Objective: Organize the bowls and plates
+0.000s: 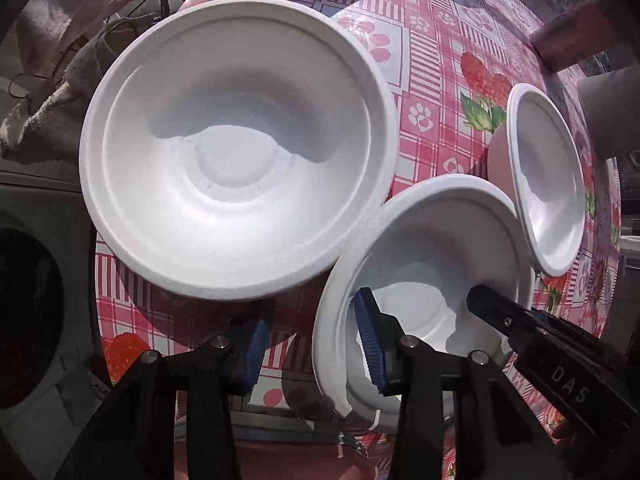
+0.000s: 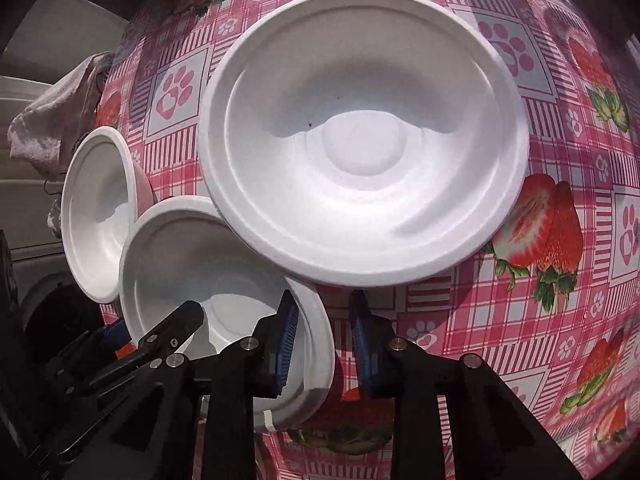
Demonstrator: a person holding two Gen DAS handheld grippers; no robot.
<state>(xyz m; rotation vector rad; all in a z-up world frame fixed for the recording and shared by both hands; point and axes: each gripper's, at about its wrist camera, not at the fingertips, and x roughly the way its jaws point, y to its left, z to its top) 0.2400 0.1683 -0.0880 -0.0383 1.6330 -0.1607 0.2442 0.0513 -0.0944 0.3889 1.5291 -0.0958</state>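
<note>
Towel: a crumpled pale cloth [image 1: 60,92] hangs past the table's left edge, apart from the dishes.
Table: a glossy pink checked cover [image 1: 432,60] with strawberries and paw prints; its curved left and near edges show in the left wrist view.
Plate: a wide white foam dish [image 1: 236,140] with a stepped rim and a raised round centre sits near the left edge; in the right wrist view the same plate [image 2: 360,136] lies mid-table with bare cover to its right.
Left gripper: the jaws [image 1: 310,354] stand wide open, the left blue ribbed pad over bare cover below the plate, the right pad inside the near bowl; the bowl's left rim stands between them, with no contact visible.
Near bowl: a deep white foam bowl [image 1: 432,248] at the near edge, its rim touching or just under the plate's; a small notch shows in its near rim.
Right gripper: the jaws [image 2: 322,344] straddle the near bowl's [image 2: 192,256] right rim, wide open, one pad inside and one outside, not pressing.
Far bowl: a smaller white bowl [image 1: 548,176] just beside the near bowl, rims close.
Room: open cover lies beyond the plate.
</note>
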